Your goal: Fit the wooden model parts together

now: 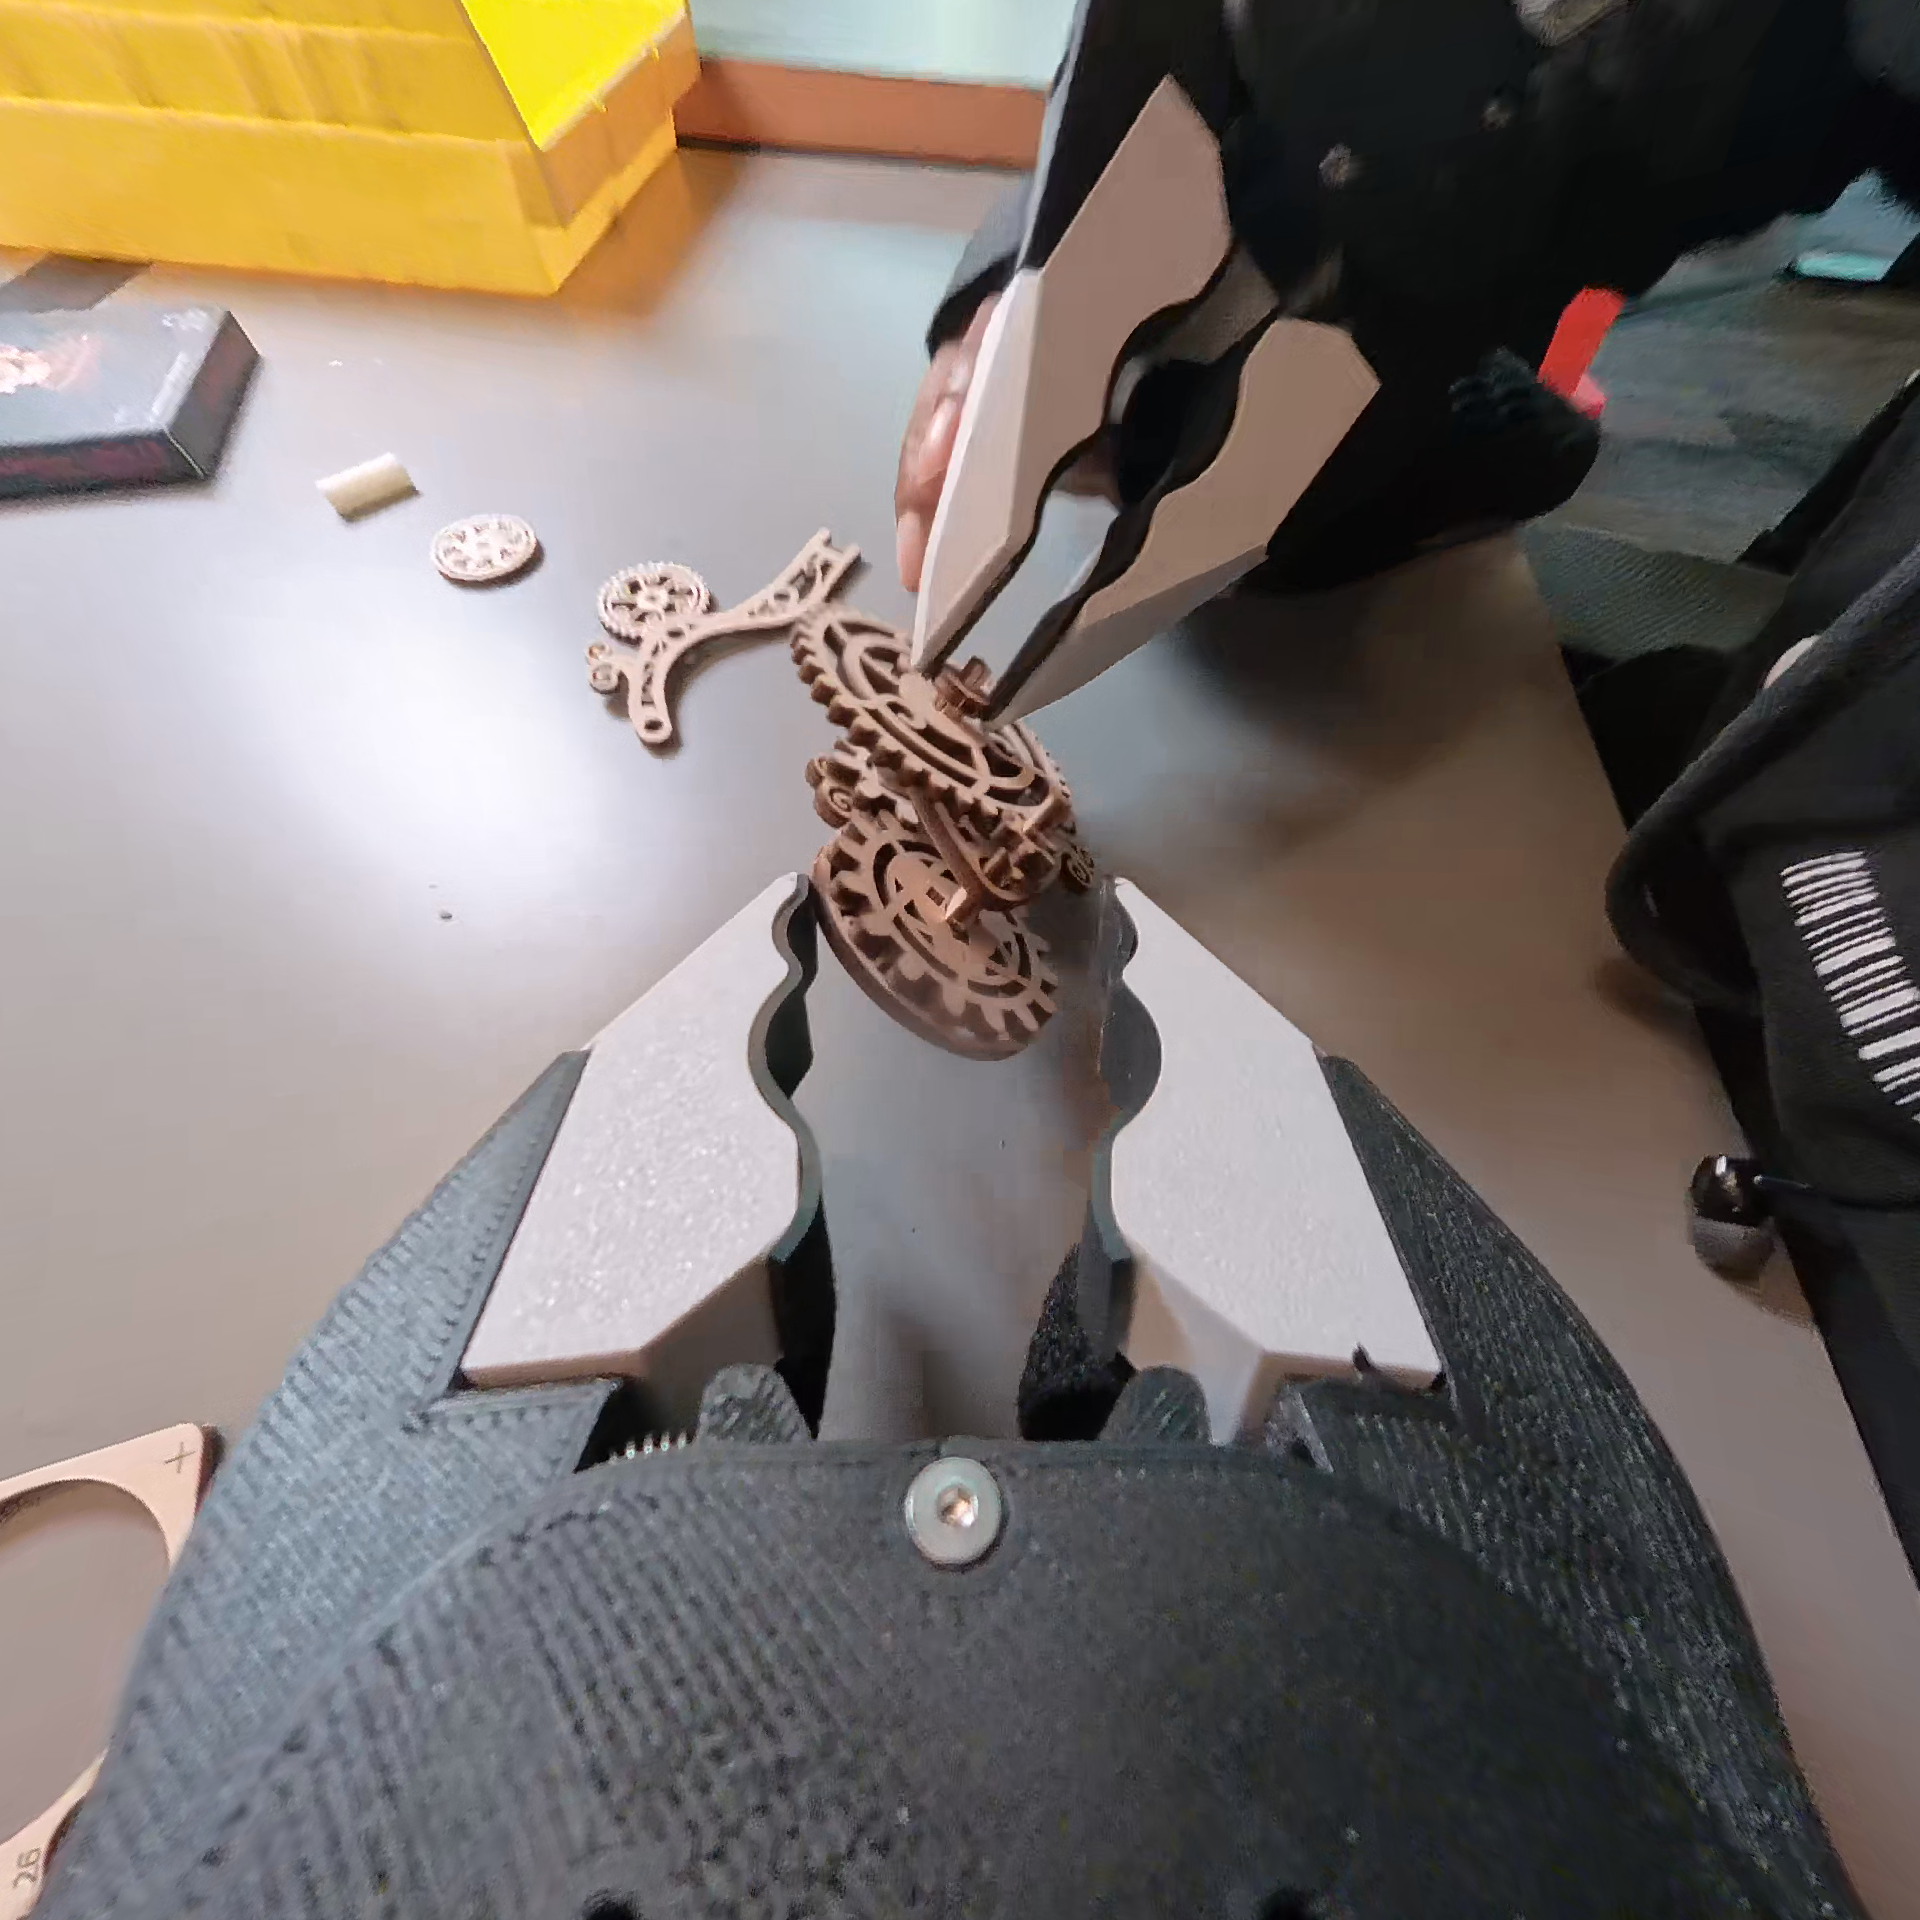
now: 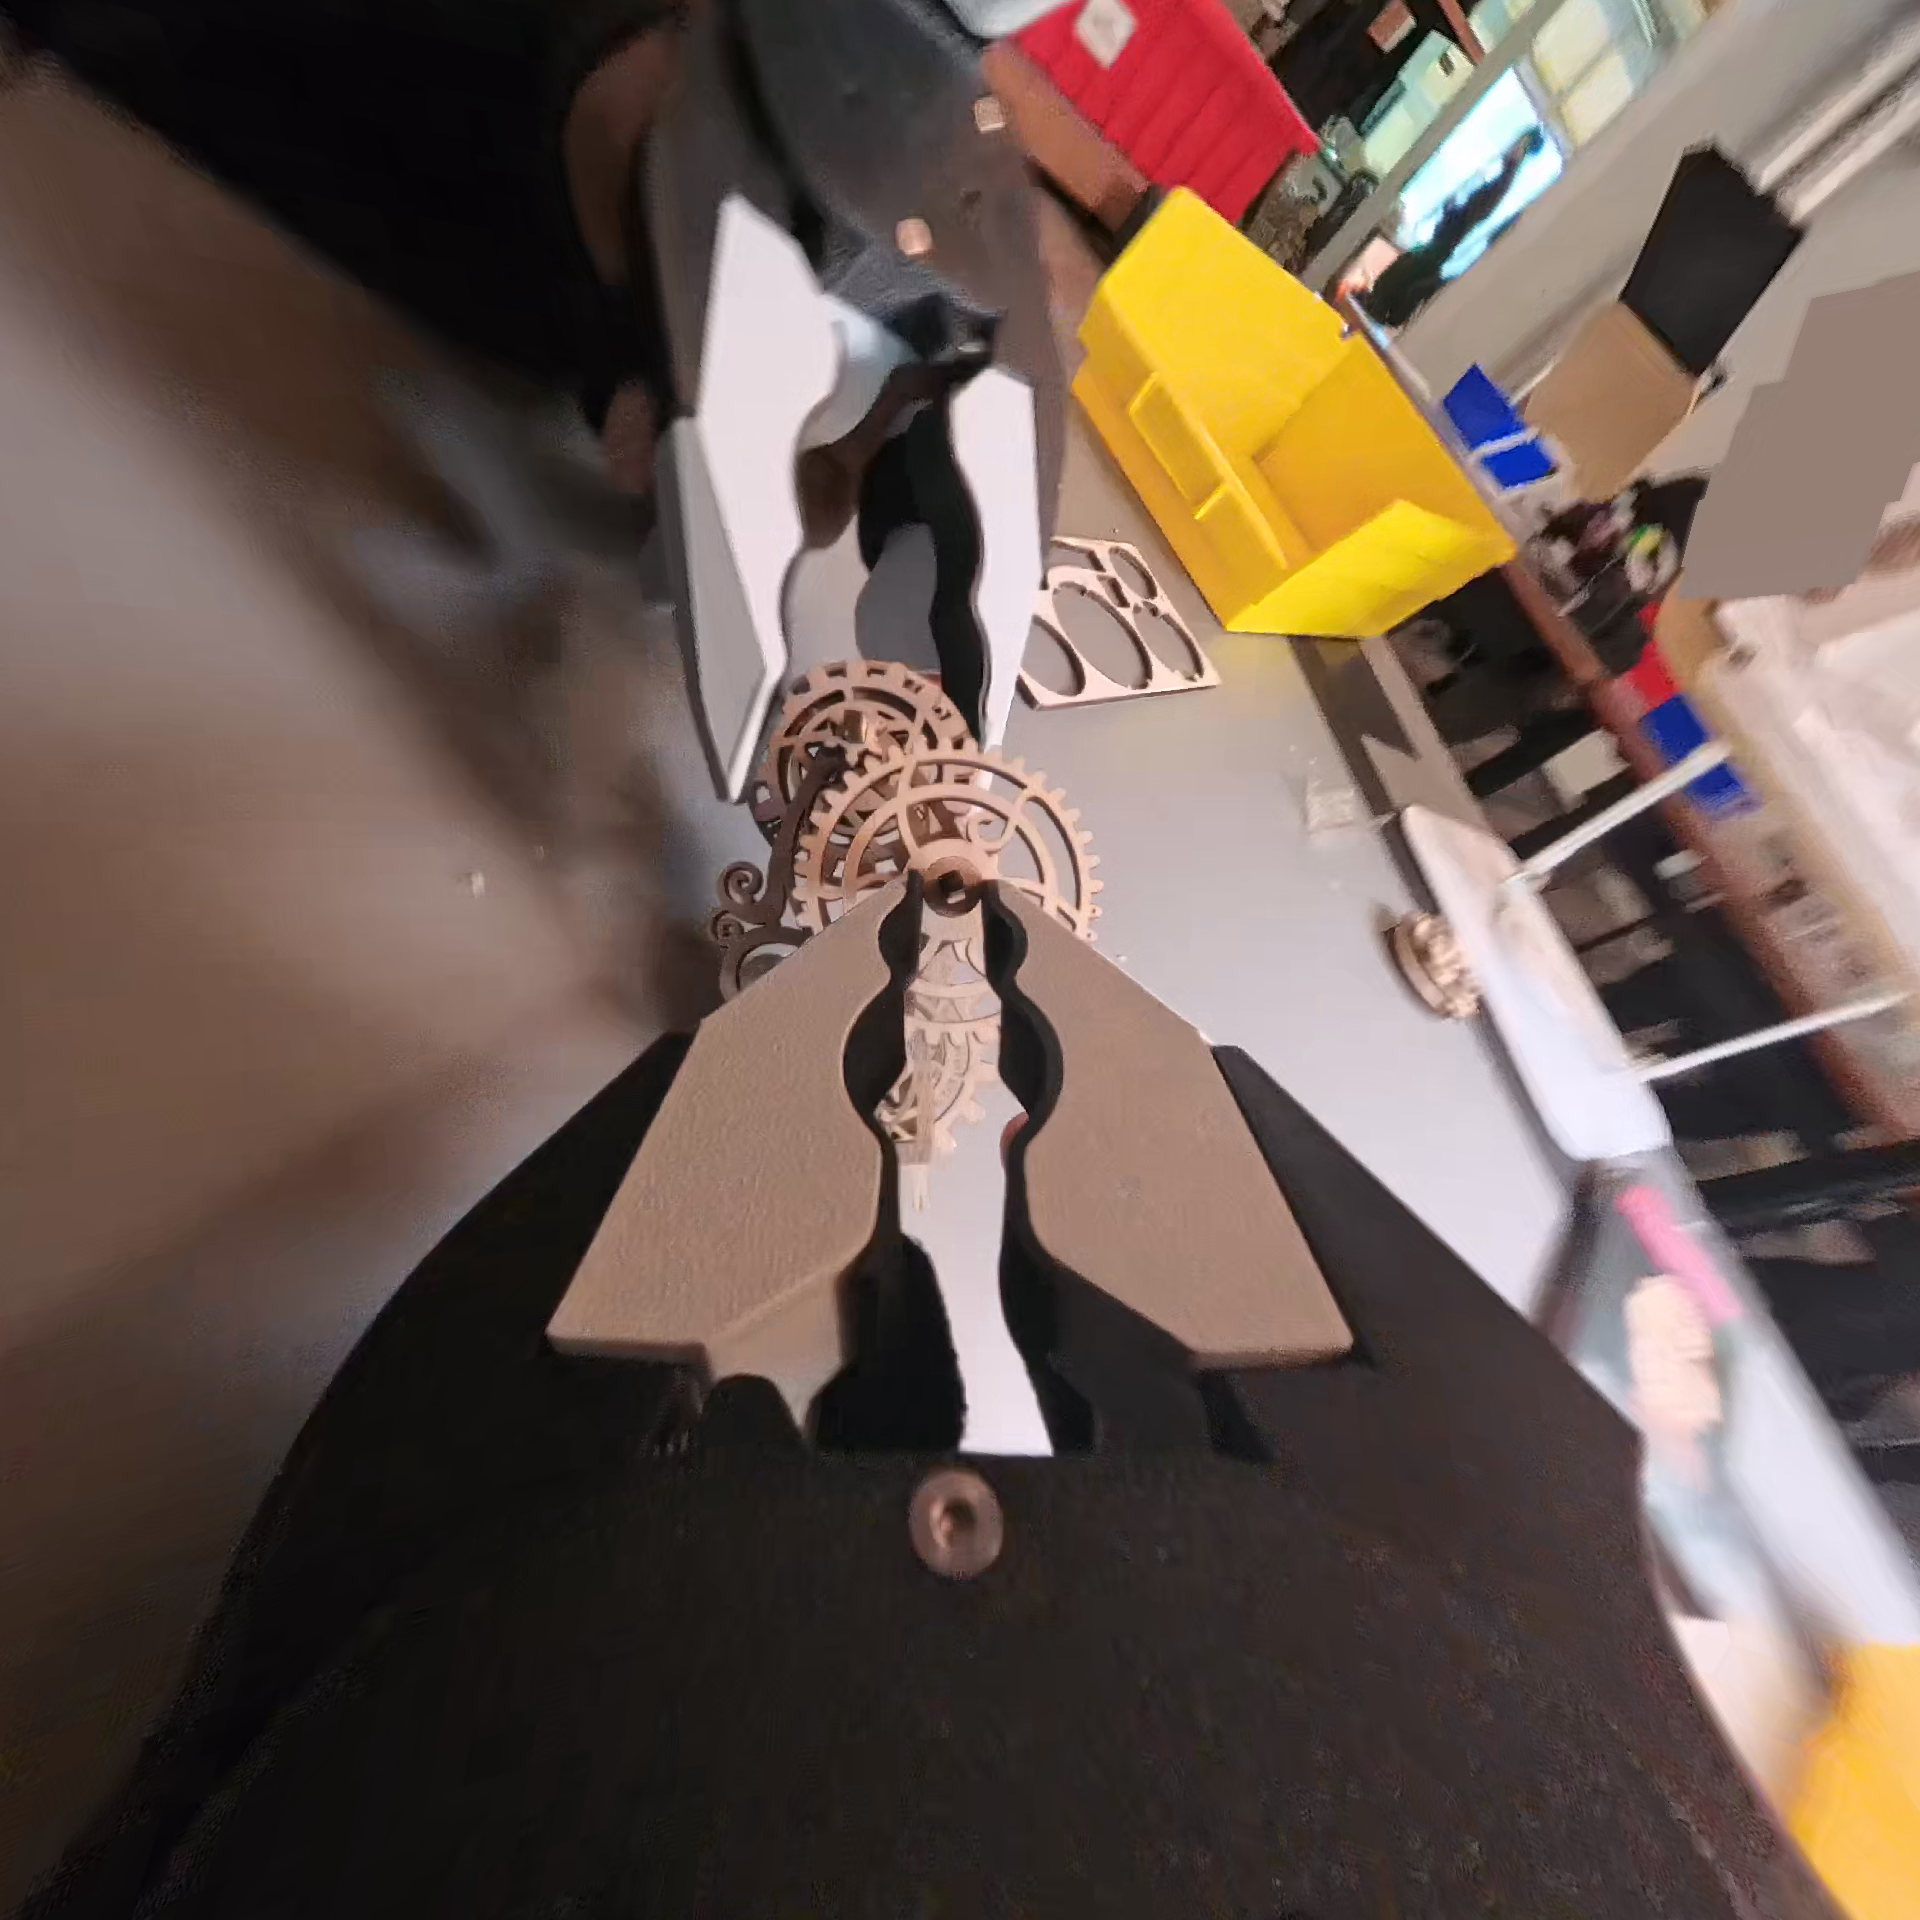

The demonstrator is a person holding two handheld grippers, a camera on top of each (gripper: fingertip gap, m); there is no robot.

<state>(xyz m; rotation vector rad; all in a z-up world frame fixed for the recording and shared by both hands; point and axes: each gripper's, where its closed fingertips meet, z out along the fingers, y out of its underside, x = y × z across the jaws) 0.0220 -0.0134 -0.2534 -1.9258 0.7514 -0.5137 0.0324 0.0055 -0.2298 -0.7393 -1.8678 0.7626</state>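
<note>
Your wooden gear model (image 1: 940, 831) stands on the grey table (image 1: 312, 935), right in front of you. Your right gripper (image 1: 961, 691) comes down from above and pinches the little round hub (image 2: 948, 883) on the top gear. Your left gripper (image 1: 951, 914) is spread wide around the bottom gear; you cannot tell if its pads touch the wood. A curly flat piece (image 1: 717, 644) and two small gears lie near. A yellow bin (image 1: 312, 135) sits farther back.
</note>
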